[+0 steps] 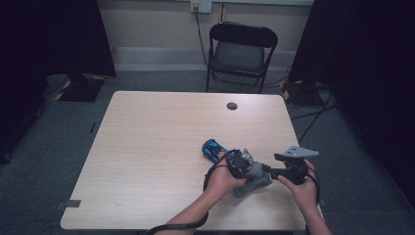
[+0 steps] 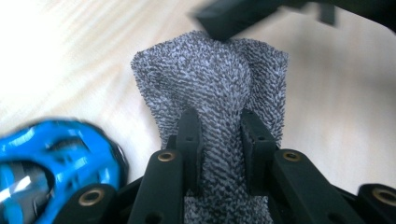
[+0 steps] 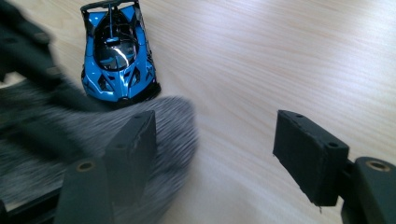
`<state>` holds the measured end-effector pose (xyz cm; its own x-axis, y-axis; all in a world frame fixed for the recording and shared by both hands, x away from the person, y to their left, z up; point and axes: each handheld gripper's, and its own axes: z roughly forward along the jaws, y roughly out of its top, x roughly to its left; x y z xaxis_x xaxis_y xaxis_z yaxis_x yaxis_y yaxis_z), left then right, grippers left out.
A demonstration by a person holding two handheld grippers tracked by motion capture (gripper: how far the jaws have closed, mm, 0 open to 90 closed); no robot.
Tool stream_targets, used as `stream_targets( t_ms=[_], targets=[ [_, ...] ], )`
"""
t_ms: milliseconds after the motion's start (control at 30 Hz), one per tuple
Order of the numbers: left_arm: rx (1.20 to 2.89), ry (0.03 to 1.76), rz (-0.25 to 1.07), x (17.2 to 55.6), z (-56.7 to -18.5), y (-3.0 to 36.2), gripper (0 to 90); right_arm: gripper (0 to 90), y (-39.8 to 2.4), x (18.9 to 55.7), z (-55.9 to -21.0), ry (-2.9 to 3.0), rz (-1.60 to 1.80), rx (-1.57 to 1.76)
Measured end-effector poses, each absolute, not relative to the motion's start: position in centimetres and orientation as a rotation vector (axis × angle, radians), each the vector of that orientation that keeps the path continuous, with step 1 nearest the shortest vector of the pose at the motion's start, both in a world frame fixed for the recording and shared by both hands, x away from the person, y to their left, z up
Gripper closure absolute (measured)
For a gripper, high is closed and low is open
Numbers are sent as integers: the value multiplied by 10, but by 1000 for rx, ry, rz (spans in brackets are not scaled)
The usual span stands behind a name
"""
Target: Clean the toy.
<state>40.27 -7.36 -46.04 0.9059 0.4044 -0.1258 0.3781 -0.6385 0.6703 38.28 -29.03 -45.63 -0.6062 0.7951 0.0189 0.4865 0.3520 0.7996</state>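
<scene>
1. Where the tabletop [image 1: 147,147] nears its front right corner, a person's two hands work close together, each holding a black two-jaw gripper.
2. The left gripper [image 2: 218,140] is clenched on a grey knitted cloth [image 2: 215,88]; its two black pads pinch a bunched fold of the fabric between them.
3. From the high view, the cloth [image 1: 254,177] lies crumpled on the tabletop between the two hands, close to the front edge and right of the middle.
4. The right gripper [image 3: 224,154] stands released, its jaws wide apart with bare wood between them.
5. In the right gripper view, the left-hand pad [image 3: 133,149] sits at the edge of the cloth [image 3: 173,130]; whether it touches the fabric I cannot tell, as the cloth is blurred there.
6. In the left gripper view, a blurred black part reaches the far end of the cloth at the top of the frame.
7. A blue and black toy race car [image 3: 116,56] rests on the tabletop just beside the cloth, on its far left side.
8. From the high view, the car [image 1: 214,150] sits just beyond the left hand [image 1: 221,180].
9. The right hand [image 1: 302,188] holds its gripper near the right edge of the tabletop.
10. Beyond the far edge, a black folding chair [image 1: 241,51] stands on the grey floor.
</scene>
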Motion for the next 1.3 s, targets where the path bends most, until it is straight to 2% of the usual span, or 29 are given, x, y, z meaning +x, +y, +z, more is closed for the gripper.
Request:
stream_targets(
  t_ms=[267, 500, 700, 767, 967, 1100, 1300],
  targets=[
    [2311, 630, 70, 425, -466, -97, 715, 297, -293, 373, -459, 2269, 1128, 1110],
    [2289, 573, 146, 422, -458, -84, 485, 311, -297, 373, -471, 2320, 1064, 1113],
    [2281, 564, 130, 414, -445, -58, 448, 313, -302, 377, -477, 2319, 1037, 1142],
    [2278, 573, 88, 412, -445, -55, 450, 315, -303, 377, -478, 2312, 1043, 1149],
    [2312, 555, 106, 404, -446, -41, 494, 316, -307, 373, -474, 2291, 1041, 1172],
    [2333, 571, 33, 398, -456, -33, 540, 315, -298, 368, -469, 2304, 1069, 1150],
    [2339, 540, -51, 384, -467, -39, 555, 315, -280, 368, -477, 2371, 1013, 1123]
  ],
)
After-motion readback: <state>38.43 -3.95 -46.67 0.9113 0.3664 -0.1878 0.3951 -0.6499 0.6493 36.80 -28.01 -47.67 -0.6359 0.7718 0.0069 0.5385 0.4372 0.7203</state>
